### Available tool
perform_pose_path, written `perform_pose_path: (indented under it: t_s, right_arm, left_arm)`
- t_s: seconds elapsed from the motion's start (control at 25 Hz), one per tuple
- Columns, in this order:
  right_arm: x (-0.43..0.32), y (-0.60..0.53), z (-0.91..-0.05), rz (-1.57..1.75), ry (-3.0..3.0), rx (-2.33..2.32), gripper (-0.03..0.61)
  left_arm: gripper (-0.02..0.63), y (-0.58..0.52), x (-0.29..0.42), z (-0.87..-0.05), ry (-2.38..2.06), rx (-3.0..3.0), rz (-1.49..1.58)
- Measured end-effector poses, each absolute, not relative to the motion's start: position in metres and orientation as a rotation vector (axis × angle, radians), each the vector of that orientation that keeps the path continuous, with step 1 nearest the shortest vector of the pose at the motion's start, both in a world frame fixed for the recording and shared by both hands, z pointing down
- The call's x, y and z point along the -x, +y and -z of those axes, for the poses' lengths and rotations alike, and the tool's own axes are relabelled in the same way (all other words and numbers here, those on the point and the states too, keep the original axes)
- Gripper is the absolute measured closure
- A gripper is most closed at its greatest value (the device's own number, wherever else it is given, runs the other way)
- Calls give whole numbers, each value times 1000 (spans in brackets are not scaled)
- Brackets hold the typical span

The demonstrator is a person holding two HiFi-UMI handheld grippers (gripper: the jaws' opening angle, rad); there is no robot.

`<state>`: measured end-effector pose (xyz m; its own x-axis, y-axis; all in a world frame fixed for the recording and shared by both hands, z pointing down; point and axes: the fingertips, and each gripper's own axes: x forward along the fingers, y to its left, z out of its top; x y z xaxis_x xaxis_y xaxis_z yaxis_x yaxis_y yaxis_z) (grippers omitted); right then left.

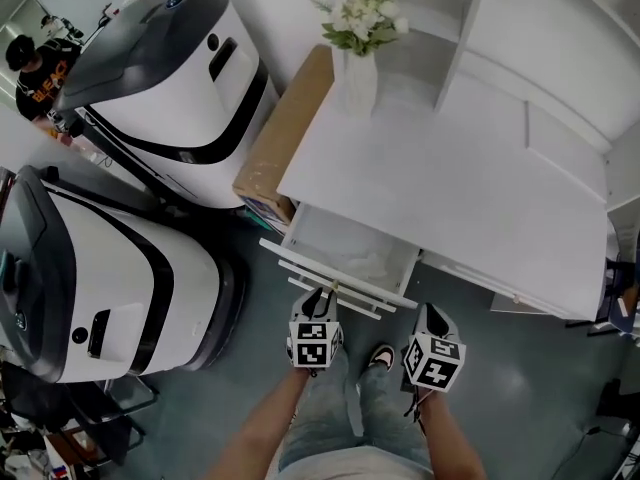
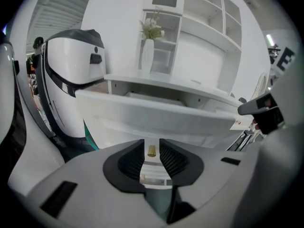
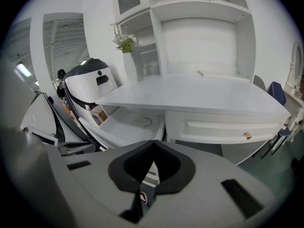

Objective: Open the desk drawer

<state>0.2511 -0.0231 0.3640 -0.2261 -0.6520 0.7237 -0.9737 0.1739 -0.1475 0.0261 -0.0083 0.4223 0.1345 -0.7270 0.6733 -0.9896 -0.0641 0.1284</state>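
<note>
The drawer (image 1: 345, 280) is standing pulled well out from under the left end of the desk (image 1: 450, 188), its white inside lying open to the head view; its front is facing the person, who is standing just before it. The left claw (image 1: 321, 294) is hovering at the middle of that front, pointing down and forward; in the left gripper view its jaws are standing apart, and the small brass knob (image 2: 151, 150) is showing in the gap between them, with the pads (image 2: 173, 158) pressing on nothing. The right claw (image 1: 428, 315) is hanging beside it, off the drawer's right corner and touching nothing; in the right gripper view its jaws are meeting at the tips, empty. That view is also showing a second drawer (image 3: 213, 127) sitting closed under the desk's right part, with its own knob (image 3: 247, 135). A thin curved thing (image 3: 147, 122) is lying on the open drawer's floor; I cannot tell what it is. On the desk's back left corner a white vase (image 1: 359, 83) is holding flowers (image 1: 362, 16); shelves (image 1: 540, 28) are rising behind it. A brown box (image 1: 285, 133) is standing against the desk's left side; two big white machines (image 1: 170, 78) are standing left of that. A shoe (image 1: 380, 356) is showing between the claws.
</note>
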Motion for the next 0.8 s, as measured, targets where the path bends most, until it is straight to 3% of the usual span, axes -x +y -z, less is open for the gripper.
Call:
perform_pose_path:
  t_s: [0.44, 0.8]
  right_arm:
    - [-250, -77, -233, -584, -2228, -1588, 572]
    - [-273, -120, -73, -320, -2491, -1720, 572]
  left_arm:
    - [506, -44, 3, -238, -1934, -1927, -268]
    - [558, -76, 9, -48, -2109, -2137, -8]
